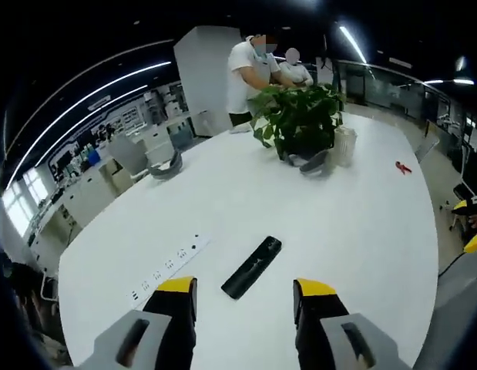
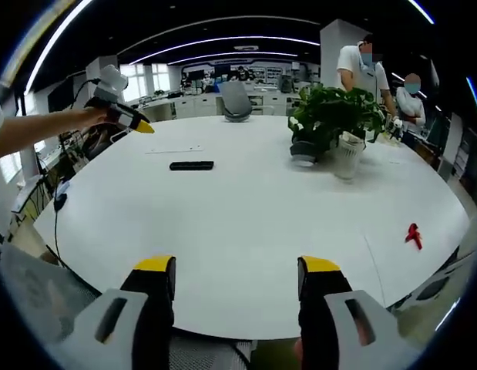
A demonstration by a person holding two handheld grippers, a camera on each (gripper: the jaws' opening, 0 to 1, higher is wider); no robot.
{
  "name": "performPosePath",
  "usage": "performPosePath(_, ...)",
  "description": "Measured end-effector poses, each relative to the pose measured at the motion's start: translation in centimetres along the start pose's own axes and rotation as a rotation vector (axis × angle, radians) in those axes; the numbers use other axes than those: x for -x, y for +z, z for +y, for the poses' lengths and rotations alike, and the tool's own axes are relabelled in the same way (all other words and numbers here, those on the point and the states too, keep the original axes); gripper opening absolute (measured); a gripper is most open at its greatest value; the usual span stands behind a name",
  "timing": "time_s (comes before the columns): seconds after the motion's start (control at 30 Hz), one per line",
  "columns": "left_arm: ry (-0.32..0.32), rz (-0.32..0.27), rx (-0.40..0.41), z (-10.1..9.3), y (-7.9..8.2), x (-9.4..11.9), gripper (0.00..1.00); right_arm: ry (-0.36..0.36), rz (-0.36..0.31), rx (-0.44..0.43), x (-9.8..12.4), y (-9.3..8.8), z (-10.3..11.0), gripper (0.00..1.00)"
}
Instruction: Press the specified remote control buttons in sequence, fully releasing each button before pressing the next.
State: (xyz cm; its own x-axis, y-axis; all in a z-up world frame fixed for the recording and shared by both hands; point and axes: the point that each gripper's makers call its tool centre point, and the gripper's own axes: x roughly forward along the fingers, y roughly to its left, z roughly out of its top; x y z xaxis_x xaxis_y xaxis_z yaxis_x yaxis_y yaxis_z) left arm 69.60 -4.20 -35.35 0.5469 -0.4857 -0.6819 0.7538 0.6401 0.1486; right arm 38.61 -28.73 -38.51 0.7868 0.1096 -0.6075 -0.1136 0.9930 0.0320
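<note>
Left hand-held gripper (image 1: 244,297): jaws spread, I hover just short of the remote (image 1: 252,267) at 12 o'clock.
Right hand-held gripper (image 2: 236,277): spread, idle.
Risk: my wide tip mashes two buttons.

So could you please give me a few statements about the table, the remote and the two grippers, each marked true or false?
1. The remote control lies flat on the white table. True.
2. The left gripper is clamped on the remote. False: its jaws are apart and the remote lies ahead of them, untouched.
3. A power strip lies on the table beside the remote. True.
4. The potted plant stands on the floor. False: it stands on the table.
5. The right gripper holds the small red object. False: its jaws are open and empty, and the red object lies apart on the table.
</note>
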Motion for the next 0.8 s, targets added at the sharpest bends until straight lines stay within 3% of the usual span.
performPosePath(0.13,-0.067,0.037,-0.001,0.1,-0.2,-2.1,0.51,-0.012,0.01,0.007,-0.1,-0.2,-0.1,0.66)
performPosePath(0.23,-0.096,0.071,-0.067,0.3,-0.6,-3.7,0.49,-0.019,0.022,0.01,-0.1,-0.3,-0.2,0.66)
performPosePath(0.4,-0.214,0.121,-0.152,-0.7,-1.3,-6.2,0.48,-0.026,0.039,0.017,-0.2,-0.6,-0.4,0.65)
performPosePath(0.5,-0.237,0.161,-0.195,-0.7,-1.9,-7.3,0.46,-0.034,0.044,0.02,-0.2,-0.7,-0.6,0.65)
performPosePath(0.63,-0.272,0.257,-0.239,-0.7,-3.5,-9.3,0.43,-0.039,0.062,0.016,-0.2,-1.0,-0.8,0.65)
performPosePath(0.8,-0.3,0.293,-0.248,-0.7,-4.3,-11.4,0.42,-0.043,0.076,0.015,-0.3,-1.2,-1.0,0.64)
